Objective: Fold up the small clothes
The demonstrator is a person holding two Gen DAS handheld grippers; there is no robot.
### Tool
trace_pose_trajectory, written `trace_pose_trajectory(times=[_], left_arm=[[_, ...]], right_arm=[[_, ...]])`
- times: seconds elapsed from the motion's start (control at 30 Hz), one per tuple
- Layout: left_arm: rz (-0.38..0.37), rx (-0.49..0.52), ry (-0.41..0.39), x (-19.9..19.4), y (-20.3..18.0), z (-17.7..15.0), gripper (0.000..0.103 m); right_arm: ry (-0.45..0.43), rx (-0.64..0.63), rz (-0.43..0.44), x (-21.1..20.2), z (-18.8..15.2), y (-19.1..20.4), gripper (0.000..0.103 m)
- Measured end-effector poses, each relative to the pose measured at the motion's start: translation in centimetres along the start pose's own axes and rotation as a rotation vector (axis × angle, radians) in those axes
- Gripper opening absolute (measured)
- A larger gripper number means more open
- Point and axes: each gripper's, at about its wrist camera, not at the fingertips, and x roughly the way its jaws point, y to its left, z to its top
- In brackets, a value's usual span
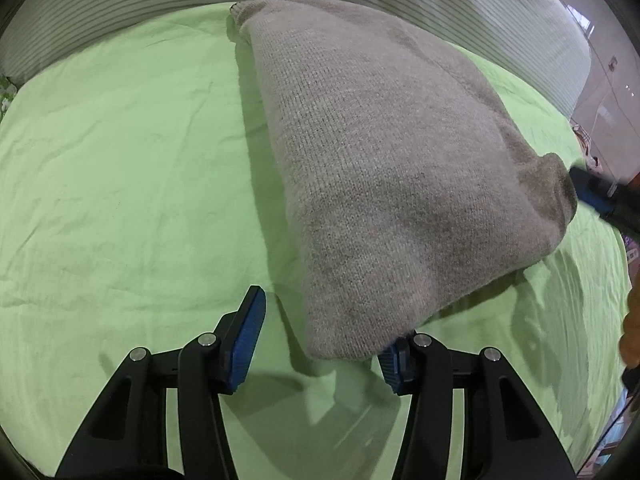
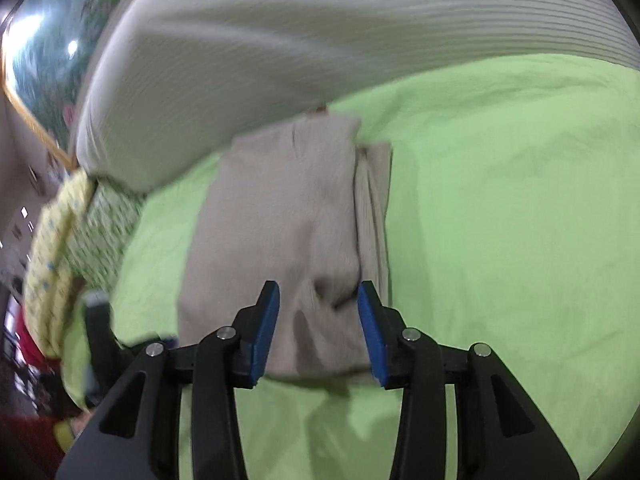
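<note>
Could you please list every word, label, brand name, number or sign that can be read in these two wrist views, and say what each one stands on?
None: no readable text appears in either view.
Folded grey-beige knitted garment: no label or print visible.
Light green wrinkled bed sheet: plain.
Striped white pillow: stripes only.
Yellow-and-green patterned fabric: small motifs, too blurred to tell.
Black grippers with blue pads: no markings visible.

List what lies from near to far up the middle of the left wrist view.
Left claw → near corner of the folded grey sweater on the green sheet → the sweater's ribbed far end → striped bedding.
</note>
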Motion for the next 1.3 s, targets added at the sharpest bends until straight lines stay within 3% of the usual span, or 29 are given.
trace_pose_trajectory(times=[0.03, 0.07, 0.2, 0.37, 0.53, 0.7, 0.8, 0.97, 1.07, 1.1, 1.17, 1.3], left_arm=[[-0.004, -0.005, 0.003, -0.1, 0.1, 0.1, 0.050], [-0.015, -0.016, 0.009, 0.3, 0.0, 0.7, 0.049], [-0.085, -0.095, 0.023, 0.6, 1.9, 0.9, 0.046], [-0.086, -0.080, 0.025, 0.7, 2.1, 0.7, 0.045], [-0.114, -0.086, 0.033, 0.5, 2.8, 0.8, 0.044], [-0.119, -0.063, 0.048, -0.3, 2.6, 0.0, 0.044], [-0.132, -0.064, 0.051, -1.7, 3.6, -0.5, 0.042], [-0.180, -0.095, 0.024, -4.6, 5.2, -0.8, 0.043], [-0.205, -0.133, -0.004, -6.1, 5.5, 0.1, 0.044], [-0.222, -0.150, -0.014, -6.4, 5.5, 0.6, 0.045], [-0.245, -0.191, -0.032, -6.9, 6.0, 1.6, 0.058], [-0.282, -0.264, -0.042, -6.6, 6.9, 3.6, 0.062]], right_arm=[[0.031, -0.023, -0.024, 0.8, -0.4, 0.0, 0.036], [0.056, -0.033, -0.036, 1.3, -0.7, -0.1, 0.007], [0.002, -0.041, -0.066, 0.2, -1.1, -0.6, 0.007], [0.081, 0.018, -0.093, 2.2, -2.9, -2.8, 0.007], [0.085, 0.014, -0.110, 1.6, -3.2, -2.1, 0.007], [0.112, 0.014, -0.124, 1.5, -2.5, -1.4, 0.016], [0.074, 0.044, -0.126, 0.4, -1.8, -1.2, 0.028], [0.012, 0.091, -0.109, -0.3, 0.3, -1.6, 0.039], [-0.011, 0.099, -0.093, 0.4, 1.8, -1.1, 0.051], [-0.016, 0.100, -0.086, 0.5, 2.1, -0.9, 0.056], [-0.022, 0.090, -0.080, 1.2, 2.8, -0.3, 0.057], [-0.016, 0.083, -0.065, 3.0, 3.9, 0.2, 0.057]])
